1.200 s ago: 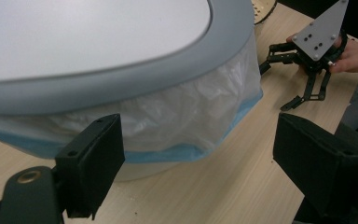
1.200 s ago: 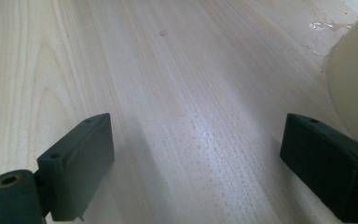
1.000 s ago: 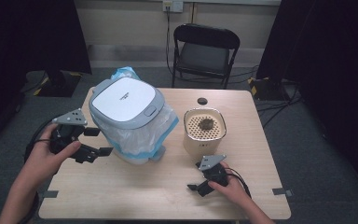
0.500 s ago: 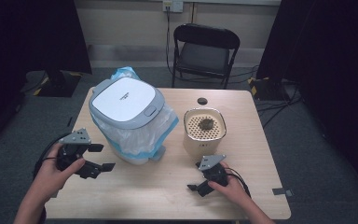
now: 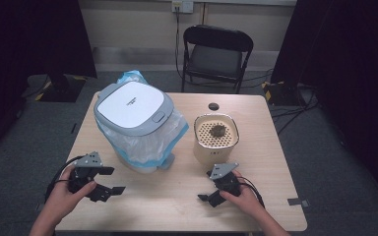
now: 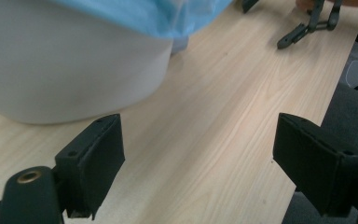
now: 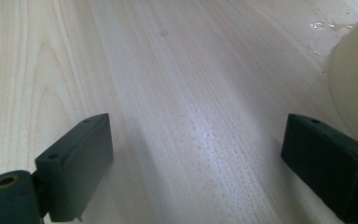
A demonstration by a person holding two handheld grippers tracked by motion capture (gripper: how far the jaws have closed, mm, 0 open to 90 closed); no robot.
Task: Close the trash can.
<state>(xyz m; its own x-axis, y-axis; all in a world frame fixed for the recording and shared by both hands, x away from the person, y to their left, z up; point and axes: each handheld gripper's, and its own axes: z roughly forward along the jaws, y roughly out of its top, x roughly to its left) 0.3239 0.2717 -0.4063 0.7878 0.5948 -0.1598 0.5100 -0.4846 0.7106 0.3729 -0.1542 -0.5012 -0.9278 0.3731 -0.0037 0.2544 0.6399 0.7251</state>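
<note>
left gripper (image 5: 106, 182) — jaws apart, empty, near front-left corner of table (image 5: 177, 206) | bin (image 5: 138, 125) — just beyond it, toward the far edge | right gripper (image 5: 211, 189) — jaws apart, empty, farther off

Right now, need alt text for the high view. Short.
Two hand-held grippers rest low on a wooden table, left gripper and right gripper both open and empty. Behind them stand a lidded bin with a blue-edged liner and a cream pot with a perforated top. A black folding chair sits beyond.
</note>
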